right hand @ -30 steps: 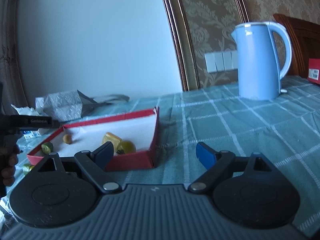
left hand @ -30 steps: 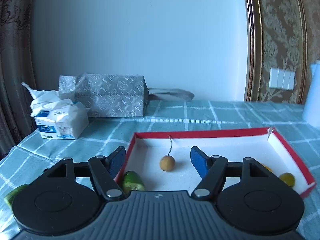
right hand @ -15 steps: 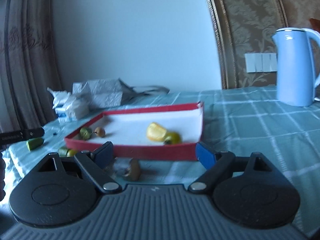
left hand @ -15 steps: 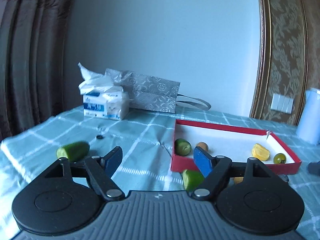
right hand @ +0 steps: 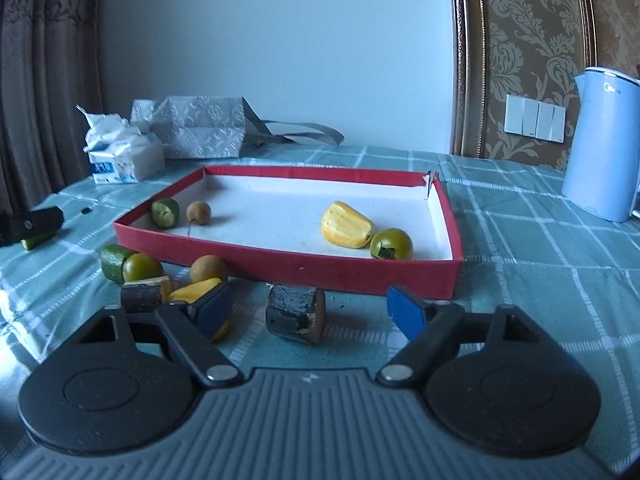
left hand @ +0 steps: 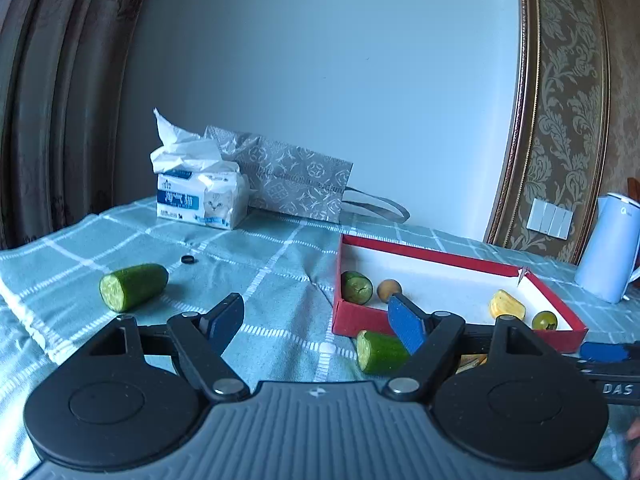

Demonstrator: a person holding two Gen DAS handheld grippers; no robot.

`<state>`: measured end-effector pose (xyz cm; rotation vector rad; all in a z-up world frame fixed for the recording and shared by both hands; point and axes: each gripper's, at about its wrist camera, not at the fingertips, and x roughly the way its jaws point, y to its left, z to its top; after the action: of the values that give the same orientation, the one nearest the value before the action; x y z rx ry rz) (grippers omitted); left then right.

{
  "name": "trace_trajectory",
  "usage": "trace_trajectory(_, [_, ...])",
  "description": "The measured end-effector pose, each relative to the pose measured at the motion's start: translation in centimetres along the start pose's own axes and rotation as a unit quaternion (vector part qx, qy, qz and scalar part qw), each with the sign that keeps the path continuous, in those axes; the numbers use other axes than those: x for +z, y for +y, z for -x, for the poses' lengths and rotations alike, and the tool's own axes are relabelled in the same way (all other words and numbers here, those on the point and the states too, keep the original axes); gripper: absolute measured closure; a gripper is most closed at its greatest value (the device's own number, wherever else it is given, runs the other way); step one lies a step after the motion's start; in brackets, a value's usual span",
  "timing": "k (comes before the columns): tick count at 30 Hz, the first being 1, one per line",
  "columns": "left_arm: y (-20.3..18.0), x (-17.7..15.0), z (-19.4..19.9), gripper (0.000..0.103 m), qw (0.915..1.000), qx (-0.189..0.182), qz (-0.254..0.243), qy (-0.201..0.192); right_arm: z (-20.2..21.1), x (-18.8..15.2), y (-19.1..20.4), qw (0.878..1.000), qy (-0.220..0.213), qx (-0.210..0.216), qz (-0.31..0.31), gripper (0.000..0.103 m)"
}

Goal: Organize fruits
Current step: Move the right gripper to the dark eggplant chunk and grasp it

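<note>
We want the loose fruit into the red tray (right hand: 280, 266), so we judge the next pick is the dark cut chunk (right hand: 295, 313); go in low, straddle its round sides and close gently so it doesn't roll. Right gripper (right hand: 308, 310) jaws apart, empty, chunk sits on the cloth between them, just ahead. Left gripper (left hand: 314, 322) also spread, holding nothing; cucumber piece (left hand: 134, 286) lies ahead to its left, another cucumber stub (left hand: 380, 351) just beside its right finger
</note>
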<state>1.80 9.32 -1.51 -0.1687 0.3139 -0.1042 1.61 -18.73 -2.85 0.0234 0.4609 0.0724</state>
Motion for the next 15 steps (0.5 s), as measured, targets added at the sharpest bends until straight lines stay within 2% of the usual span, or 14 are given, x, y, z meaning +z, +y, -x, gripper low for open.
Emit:
trace_trajectory(1, [0.1, 0.0, 0.0, 0.024, 1.0, 0.001, 0.004, 0.001, -0.1, 0.0, 0.1, 1.0, 0.004, -0.002, 0.001, 0.029])
trace_trajectory(3, [0.4, 0.1, 0.0, 0.024, 0.9999, -0.004, 0.013, 0.0, -0.7, 0.1, 0.2, 1.0, 0.018, -0.002, 0.003, 0.043])
trace_trajectory(8, [0.5, 0.0, -0.2, 0.024, 0.9998, -0.007, 0.015, 0.007, -1.9, 0.2, 0.4, 0.999, 0.044, -0.003, -0.003, 0.047])
trace_trajectory(10, [0.5, 0.0, -0.2, 0.024, 0.9998, -0.006, 0.015, 0.008, -2.3, 0.2, 0.5, 0.998, 0.055, -0.001, -0.005, 0.057])
trace_trajectory(11, [0.5, 0.0, -0.2, 0.024, 0.9998, -0.008, 0.015, 0.008, -2.5, 0.2, 0.4, 0.998, 0.058, 0.001, -0.01, 0.068])
trace_trajectory(12, [0.5, 0.0, -0.2, 0.024, 0.9998, -0.009, 0.016, 0.008, -2.7, 0.3, 0.3, 0.998, 0.062, 0.005, -0.013, 0.074])
trace_trajectory(15, [0.5, 0.0, -0.2, 0.024, 0.9998, -0.009, 0.014, 0.01, -2.8, 0.2, 0.2, 0.998, 0.062, 0.006, -0.017, 0.074])
